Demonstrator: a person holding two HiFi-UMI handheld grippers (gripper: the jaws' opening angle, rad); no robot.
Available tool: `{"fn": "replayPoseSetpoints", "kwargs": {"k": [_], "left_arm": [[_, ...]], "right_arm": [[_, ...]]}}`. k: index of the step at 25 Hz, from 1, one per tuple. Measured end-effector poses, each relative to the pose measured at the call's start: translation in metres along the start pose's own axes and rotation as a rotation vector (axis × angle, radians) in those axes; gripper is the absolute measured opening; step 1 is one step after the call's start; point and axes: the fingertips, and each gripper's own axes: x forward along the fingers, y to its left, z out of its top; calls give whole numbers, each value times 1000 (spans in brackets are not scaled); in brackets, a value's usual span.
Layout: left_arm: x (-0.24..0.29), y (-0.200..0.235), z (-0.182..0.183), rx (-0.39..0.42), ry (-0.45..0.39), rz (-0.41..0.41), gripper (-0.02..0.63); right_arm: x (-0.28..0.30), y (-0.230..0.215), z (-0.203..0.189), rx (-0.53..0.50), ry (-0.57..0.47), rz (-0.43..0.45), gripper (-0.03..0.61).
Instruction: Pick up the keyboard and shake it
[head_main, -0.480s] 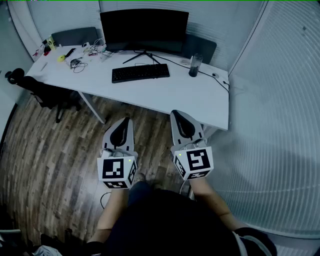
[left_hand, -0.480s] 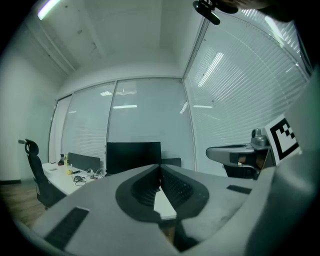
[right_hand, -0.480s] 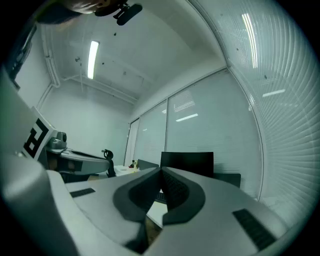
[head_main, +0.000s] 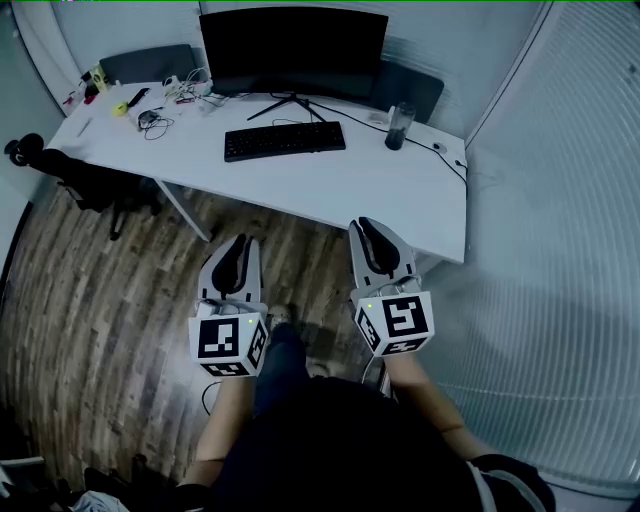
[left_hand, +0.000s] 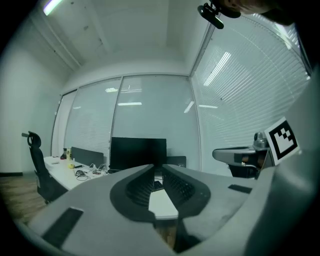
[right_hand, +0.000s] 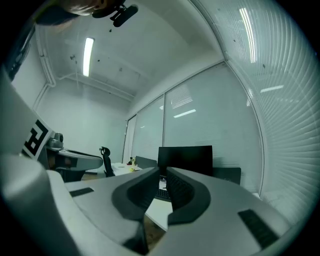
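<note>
The keyboard (head_main: 285, 141) lies on the white desk (head_main: 330, 185) before the monitor (head_main: 293, 52). Left gripper (head_main: 238, 252) and right gripper (head_main: 372, 237), both closed and empty, hang well short. Likely rigid and light; grasp both short ends.

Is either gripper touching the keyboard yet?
No, the left gripper and right gripper hang over the floor, short of the desk where the keyboard lies.
</note>
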Motion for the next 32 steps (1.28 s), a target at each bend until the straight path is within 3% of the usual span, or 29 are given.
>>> {"fn": "replayPoseSetpoints", "kwargs": {"k": [3, 6, 16, 24, 32], "left_arm": [[18, 27, -10, -18, -5, 18, 35], [41, 60, -25, -41, -4, 26, 120], [185, 180, -49, -60, -6, 8, 167], [305, 244, -85, -89, 134, -61, 179], [373, 273, -137, -171, 286, -103, 189]], "right_arm": [[22, -11, -10, -8, 10, -24, 39], [50, -18, -24, -14, 24, -42, 138], [209, -64, -68, -33, 59, -111, 169], [317, -110, -111, -5, 194, -187, 184], [366, -146, -163, 25, 346, -242, 189]]}}
